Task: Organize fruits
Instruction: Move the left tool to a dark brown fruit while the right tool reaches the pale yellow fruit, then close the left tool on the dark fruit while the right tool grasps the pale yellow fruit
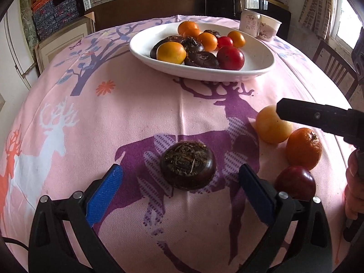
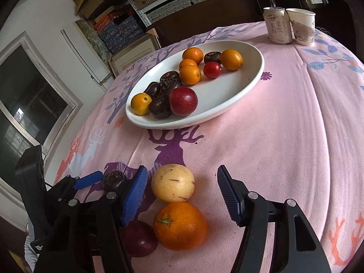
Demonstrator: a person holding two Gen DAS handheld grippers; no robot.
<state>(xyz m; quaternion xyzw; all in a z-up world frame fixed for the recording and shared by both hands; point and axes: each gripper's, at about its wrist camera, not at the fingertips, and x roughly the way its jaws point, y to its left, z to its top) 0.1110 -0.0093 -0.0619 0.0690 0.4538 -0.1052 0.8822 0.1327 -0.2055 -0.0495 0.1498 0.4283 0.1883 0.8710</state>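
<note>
- Pink tablecloth (image 1: 141, 118) printed with deer and trees, covering a table; shelves of patterned boxes (image 1: 54, 13) and a window behind.
- Left gripper (image 1: 179, 177) spread wide, blue pads either side of a dark brown water chestnut (image 1: 187, 165) lying on the purple deer print; pads clear of it on both sides, nothing pinched.
- Same left gripper (image 2: 109, 179) seen at the near left of the right wrist view, the chestnut (image 2: 113, 179) sitting between its blue fingers.
- Right gripper (image 2: 182, 195) also spread, jaws apart around a pale yellow fruit (image 2: 173, 183); left pad just beside the fruit, contact hard to judge, right pad well clear.
- Just nearer than the yellow fruit, touching it, an orange (image 2: 179, 226) with its green stem scar up.
- Left of the orange and touching it, a dark red plum (image 2: 138, 238), partly hidden behind the right gripper's left finger.
- From the left wrist view, these three in a row at the right: yellow fruit (image 1: 271, 125), orange (image 1: 303, 149), plum (image 1: 294, 182), with one black finger of the right gripper (image 1: 318, 116) over the yellow fruit.
- Farther back, a white oval plate (image 2: 238, 91) holding small oranges, dark chestnuts and red fruits.
- At the far right edge, a drink can (image 2: 277, 25) and a paper cup (image 2: 303, 27) standing side by side, touching.
</note>
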